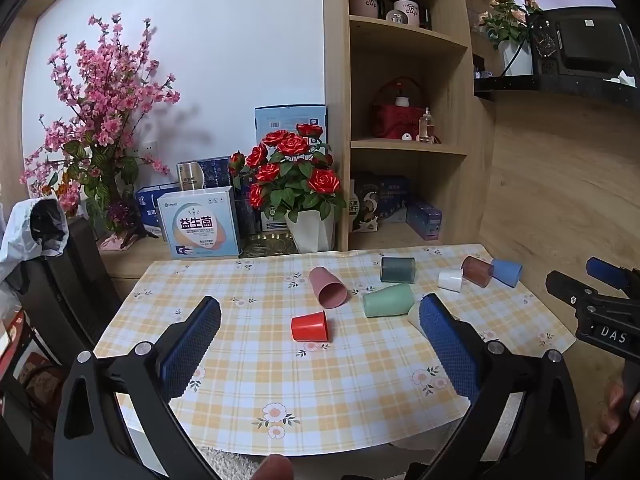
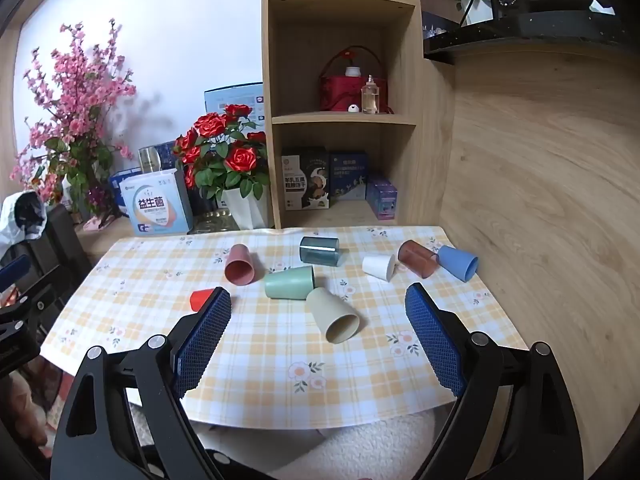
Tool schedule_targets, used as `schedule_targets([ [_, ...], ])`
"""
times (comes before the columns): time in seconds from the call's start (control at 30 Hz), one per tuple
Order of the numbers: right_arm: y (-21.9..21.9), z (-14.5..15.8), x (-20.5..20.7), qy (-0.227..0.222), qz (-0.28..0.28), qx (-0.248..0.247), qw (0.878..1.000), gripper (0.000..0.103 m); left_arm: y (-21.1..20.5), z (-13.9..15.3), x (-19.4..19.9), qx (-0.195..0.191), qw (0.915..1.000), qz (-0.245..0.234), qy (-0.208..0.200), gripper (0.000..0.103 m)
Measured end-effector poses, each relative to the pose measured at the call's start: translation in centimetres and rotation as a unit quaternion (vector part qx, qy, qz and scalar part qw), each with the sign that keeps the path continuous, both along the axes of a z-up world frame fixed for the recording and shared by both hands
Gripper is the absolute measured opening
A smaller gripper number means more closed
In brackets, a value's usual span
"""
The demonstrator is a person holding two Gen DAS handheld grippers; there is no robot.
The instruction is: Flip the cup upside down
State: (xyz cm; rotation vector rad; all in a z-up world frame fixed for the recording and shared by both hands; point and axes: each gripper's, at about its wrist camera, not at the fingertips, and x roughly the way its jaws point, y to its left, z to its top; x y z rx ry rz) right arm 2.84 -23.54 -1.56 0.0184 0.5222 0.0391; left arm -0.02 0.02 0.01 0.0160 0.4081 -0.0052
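Several plastic cups lie on their sides on the yellow checked tablecloth (image 1: 256,380). In the left wrist view a red cup (image 1: 310,326) lies nearest, with a pink cup (image 1: 328,286), a green cup (image 1: 388,300) and a dark teal cup (image 1: 397,269) behind it. My left gripper (image 1: 320,316) is open and empty, hovering just before the red cup. In the right wrist view a beige cup (image 2: 334,314) lies between the fingers, beyond the tips. My right gripper (image 2: 318,304) is open and empty. White (image 2: 379,267), brown (image 2: 418,258) and blue (image 2: 458,262) cups lie far right.
A white pot of red roses (image 1: 296,184), boxes (image 1: 200,222) and pink blossoms (image 1: 100,112) stand behind the table. A wooden shelf (image 1: 404,148) rises at the back and a wooden wall (image 2: 540,200) runs along the right. The right gripper (image 1: 592,304) shows at the left wrist view's right edge.
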Motion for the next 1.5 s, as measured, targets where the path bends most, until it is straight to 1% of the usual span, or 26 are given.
schedule_targets([
  [0.4,-0.1,-0.1,0.1,0.003,-0.005,0.000,1.000,0.086,0.0,0.0,0.0,0.006,1.0000,0.002,0.000,0.097],
  [0.5,-0.3,0.0,0.1,0.004,-0.005,0.001,1.000,0.086,-0.8,0.5,0.1,0.006,1.0000,0.004,0.000,0.097],
  [0.77,-0.1,-0.2,0.4,0.005,-0.006,0.002,1.000,0.086,-0.7,0.9,0.2,0.005,1.0000,0.002,0.002,0.097],
  [0.83,0.1,-0.4,0.4,0.005,-0.005,0.003,1.000,0.086,-0.4,0.4,0.1,0.007,1.0000,0.000,0.002,0.097],
  [1.5,-0.3,-0.5,0.3,0.009,-0.005,0.002,1.000,0.086,-0.5,-0.3,0.2,0.008,1.0000,-0.001,0.004,0.097],
])
